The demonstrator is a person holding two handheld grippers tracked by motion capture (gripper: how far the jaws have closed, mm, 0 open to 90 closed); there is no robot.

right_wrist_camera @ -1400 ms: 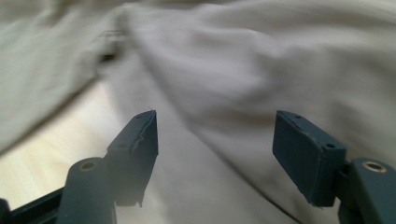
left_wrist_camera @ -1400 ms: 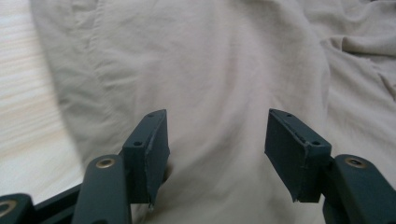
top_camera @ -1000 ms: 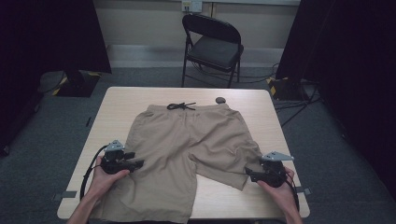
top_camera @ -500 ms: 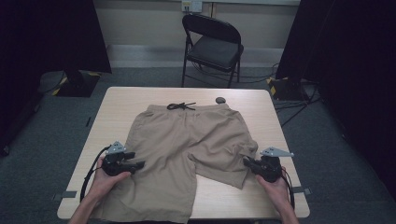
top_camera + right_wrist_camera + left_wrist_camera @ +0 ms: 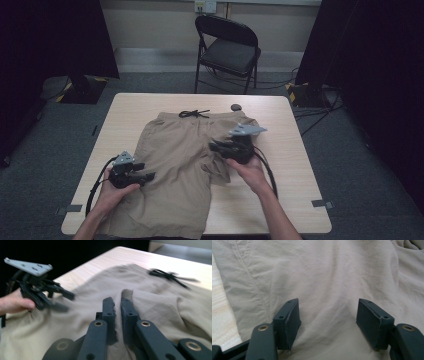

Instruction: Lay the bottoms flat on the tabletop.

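Khaki shorts [image 5: 175, 165] lie flat on the wooden table [image 5: 295, 165], waistband at the far side. My left gripper [image 5: 147, 175] rests open on the left leg; in the left gripper view its jaws [image 5: 328, 322] stand wide apart over smooth cloth [image 5: 324, 277]. My right gripper [image 5: 214, 146] has just been closing and is now shut on a pinch of the right leg's cloth [image 5: 155, 302]. It holds that fold lifted above the middle of the shorts, jaws [image 5: 117, 305] pressed together on the fabric. The right gripper view also shows the left gripper [image 5: 67, 301] farther off.
A black drawstring [image 5: 194, 114] lies at the waistband, and a small dark round object [image 5: 235, 107] sits on the table just beyond it. A black folding chair [image 5: 227, 47] stands behind the table. Bare tabletop stretches to the right of the shorts.
The right gripper shut on the right leg's edge, then rose and swept left toward the middle, dragging the leg cloth with it. The left gripper stayed put.
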